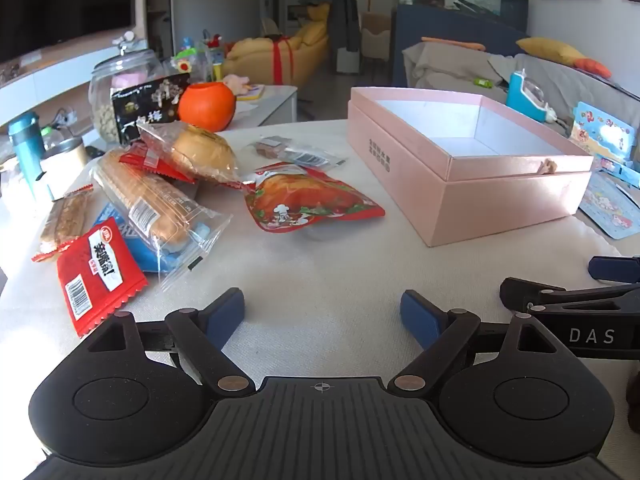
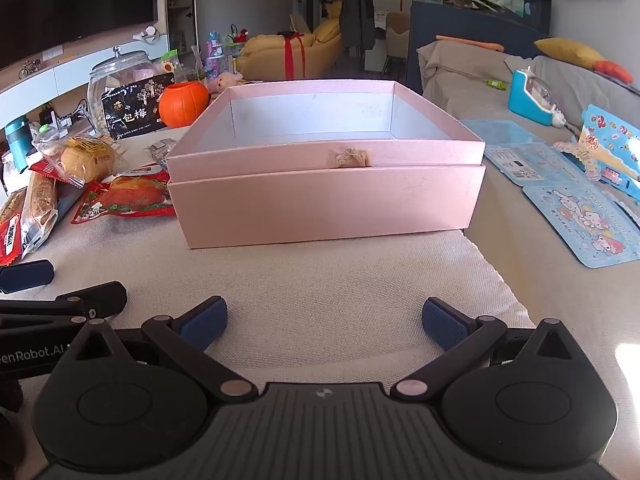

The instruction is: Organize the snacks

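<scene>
My left gripper (image 1: pixel 322 312) and right gripper (image 2: pixel 325 320) hover with fingers spread wide, holding nothing. The pink box (image 2: pixel 326 196) sits open ahead; snack packets (image 1: pixel 160 200) lie heaped left of it.

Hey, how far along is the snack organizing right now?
Nothing is done yet: the pink box sits open and empty. Nothing is in hand; the left gripper and right gripper are both open above the cloth. Left: the whole snack pile, including the red chicken pouch.
</scene>
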